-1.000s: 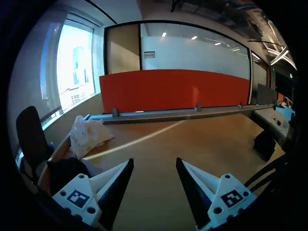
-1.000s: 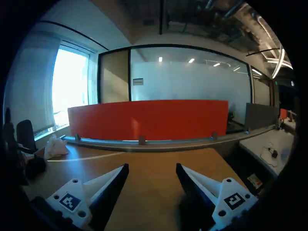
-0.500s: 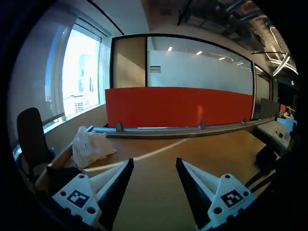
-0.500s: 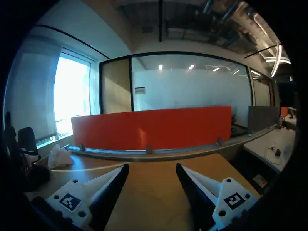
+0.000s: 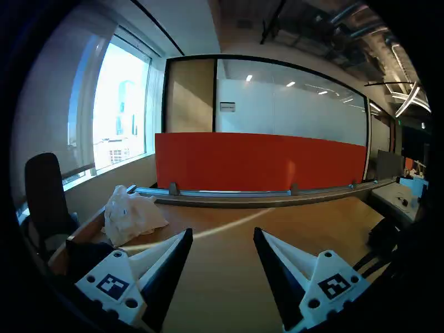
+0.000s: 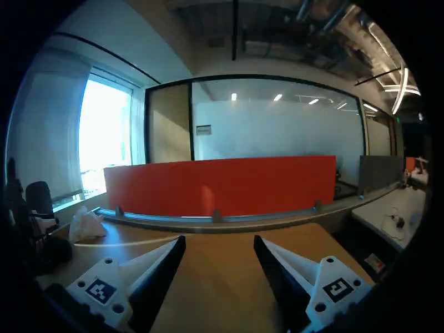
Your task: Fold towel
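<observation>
A crumpled white towel (image 5: 130,213) lies near the left edge of the wooden table (image 5: 311,222), ahead and left of my left gripper (image 5: 221,247). That gripper is open, fingers apart above the tabletop with nothing between them. In the right gripper view the same towel (image 6: 86,225) appears small at the far left of the table (image 6: 222,266). My right gripper (image 6: 219,252) is also open and holds nothing, over the middle of the table.
An orange divider panel (image 5: 261,161) on a metal rail closes off the table's far edge. A black office chair (image 5: 47,194) stands at the left by the window. Dark gear (image 5: 383,236) sits at the table's right side. Another desk (image 6: 394,216) lies to the right.
Both cameras have tilted upward a little, so the table and towel sit lower in view. Both grippers stay open; the towel has not moved.
</observation>
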{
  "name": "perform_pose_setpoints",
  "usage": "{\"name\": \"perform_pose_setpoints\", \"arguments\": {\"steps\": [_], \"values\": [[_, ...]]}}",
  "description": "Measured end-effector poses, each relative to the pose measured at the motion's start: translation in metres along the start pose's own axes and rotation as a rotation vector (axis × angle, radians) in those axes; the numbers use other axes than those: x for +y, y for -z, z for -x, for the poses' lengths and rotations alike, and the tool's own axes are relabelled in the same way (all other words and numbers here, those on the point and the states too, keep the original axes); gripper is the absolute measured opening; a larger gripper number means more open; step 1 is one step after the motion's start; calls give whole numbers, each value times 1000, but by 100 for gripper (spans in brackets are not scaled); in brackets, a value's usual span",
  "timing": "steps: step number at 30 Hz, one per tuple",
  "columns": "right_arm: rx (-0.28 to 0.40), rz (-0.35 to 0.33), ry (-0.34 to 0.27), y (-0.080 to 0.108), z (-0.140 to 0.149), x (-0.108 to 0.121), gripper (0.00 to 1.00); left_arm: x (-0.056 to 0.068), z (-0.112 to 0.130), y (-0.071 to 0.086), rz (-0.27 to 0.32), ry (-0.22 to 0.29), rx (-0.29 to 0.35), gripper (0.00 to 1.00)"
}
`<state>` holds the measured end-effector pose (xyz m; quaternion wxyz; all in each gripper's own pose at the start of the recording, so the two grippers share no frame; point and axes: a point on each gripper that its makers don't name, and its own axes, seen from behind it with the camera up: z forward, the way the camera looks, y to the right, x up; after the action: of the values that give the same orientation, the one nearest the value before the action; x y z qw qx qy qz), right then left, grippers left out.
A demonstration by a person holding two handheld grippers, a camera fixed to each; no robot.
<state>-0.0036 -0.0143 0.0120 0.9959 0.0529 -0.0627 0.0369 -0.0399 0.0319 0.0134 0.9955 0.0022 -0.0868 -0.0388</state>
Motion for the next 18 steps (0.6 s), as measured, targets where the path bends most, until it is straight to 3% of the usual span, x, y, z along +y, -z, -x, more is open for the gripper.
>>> {"name": "perform_pose_setpoints", "arguments": {"steps": [5,12,18], "values": [[-9,4,-3,-1,0,-5,95,0,-2,-2,-1,-3,20,81],[-21,-3,-7,0,-1,-16,95,-1,-3,-4,-3,-57,52,80],[-26,-7,-31,3,-7,-23,95,-6,-3,-2,-19,-72,93,81]]}}
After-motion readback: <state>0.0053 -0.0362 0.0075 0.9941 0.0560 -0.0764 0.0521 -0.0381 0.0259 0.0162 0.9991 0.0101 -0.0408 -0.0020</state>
